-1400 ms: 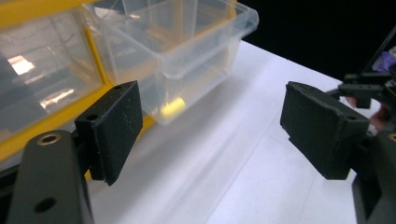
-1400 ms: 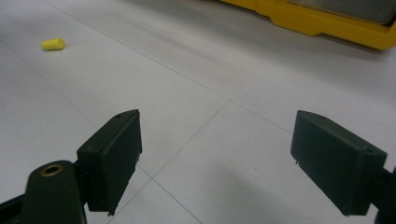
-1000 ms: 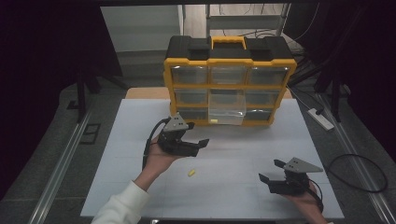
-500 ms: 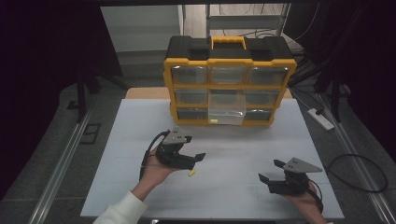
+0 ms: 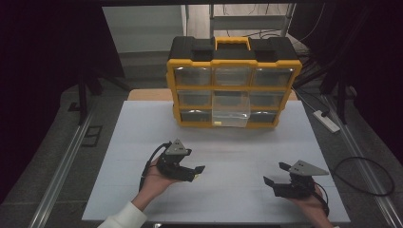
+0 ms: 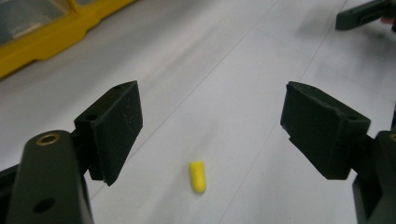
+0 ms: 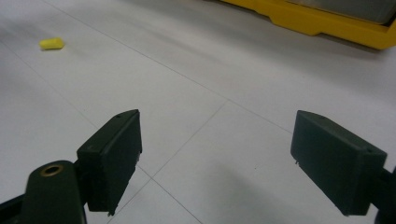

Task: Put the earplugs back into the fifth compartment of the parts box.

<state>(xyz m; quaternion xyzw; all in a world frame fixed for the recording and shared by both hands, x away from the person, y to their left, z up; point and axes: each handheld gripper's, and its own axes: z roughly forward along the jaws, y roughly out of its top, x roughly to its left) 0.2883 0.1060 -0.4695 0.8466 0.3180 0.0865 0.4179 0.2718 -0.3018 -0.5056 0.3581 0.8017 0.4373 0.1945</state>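
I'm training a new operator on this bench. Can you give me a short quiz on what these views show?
1. True or false: the left tool is clamped on the small yellow plug.
2. Where does the plug lie? A) in the organizer's pulled-out drawer B) on the white table between the left tool's open jaws C) under the right tool
3. What colour is the frame of the parts organizer?

Key: 1 false, the jaws stand open around it, apart from it. 2 B. 3 yellow, with a black top.
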